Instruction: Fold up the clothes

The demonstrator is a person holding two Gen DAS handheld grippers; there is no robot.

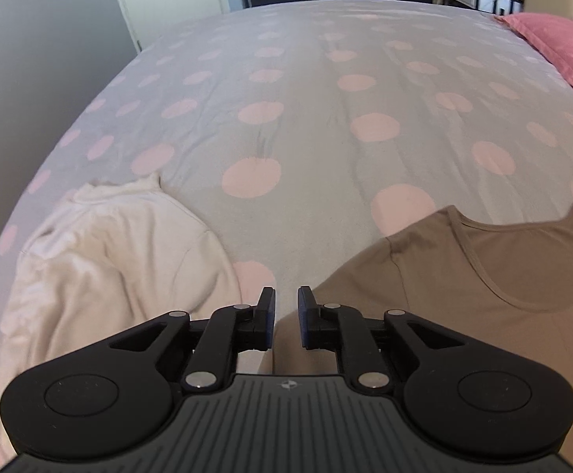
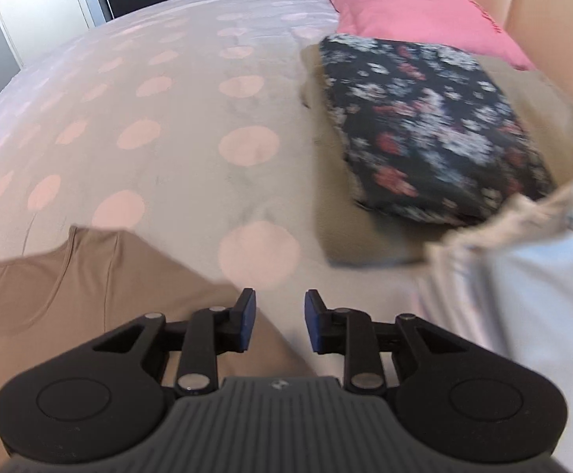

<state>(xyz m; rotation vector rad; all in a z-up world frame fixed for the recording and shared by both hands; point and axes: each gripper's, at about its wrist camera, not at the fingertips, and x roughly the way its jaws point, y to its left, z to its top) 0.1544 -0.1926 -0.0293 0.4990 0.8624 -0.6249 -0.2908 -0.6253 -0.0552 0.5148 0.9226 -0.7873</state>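
Note:
A tan scoop-neck T-shirt lies flat on the bed, neckline away from me; it also shows in the right wrist view. My left gripper is open and empty, just above the shirt's left sleeve edge. My right gripper is open and empty, over the shirt's right shoulder edge. A cream white garment lies crumpled to the left of the shirt.
The bed cover is grey with pink dots. A pink pillow lies at the far right. A folded dark floral garment sits on a folded tan one. A pale garment lies to the right.

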